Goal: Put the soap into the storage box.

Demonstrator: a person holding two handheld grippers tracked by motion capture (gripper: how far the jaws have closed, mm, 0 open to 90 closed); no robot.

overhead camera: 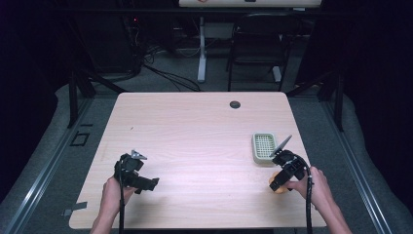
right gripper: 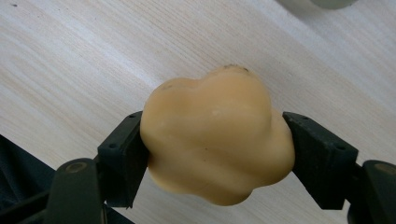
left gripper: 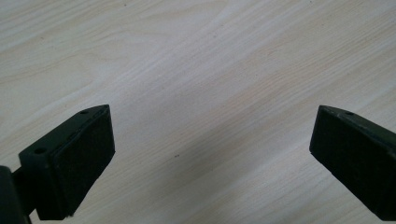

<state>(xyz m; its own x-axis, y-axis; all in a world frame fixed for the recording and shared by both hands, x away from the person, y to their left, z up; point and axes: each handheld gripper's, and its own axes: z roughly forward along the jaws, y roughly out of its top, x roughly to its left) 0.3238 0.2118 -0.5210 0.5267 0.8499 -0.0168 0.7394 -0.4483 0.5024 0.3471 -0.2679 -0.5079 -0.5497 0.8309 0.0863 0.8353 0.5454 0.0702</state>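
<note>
The right gripper (right gripper: 212, 154) is seen pinching a yellow lobed soap bar (right gripper: 215, 135), one black pad pressed against each flank of it. The bar is held just above the pale wooden table (overhead camera: 195, 131); whether its underside touches the wood cannot be told. In the high view the right gripper (overhead camera: 282, 176) is found at the near right of the table, with the bar (overhead camera: 278, 189) showing as an orange patch beneath it.

Just beyond the gripper, on its far side and slightly to the left, a pale green soap dish (overhead camera: 264, 147) with a gridded floor is placed. The dish is set close to the gripper, with its long axis running near to far. The coming move is judged to be a short carry away from the person to lay the bar in the dish, its broad face down along that axis.

The left gripper (left gripper: 212, 149) is held with its jaws spread wide over bare wood, nothing between them. It (overhead camera: 139, 178) is seen at the near left, well apart from the dish, so the right hand (overhead camera: 316, 187) is much the nearer.
</note>
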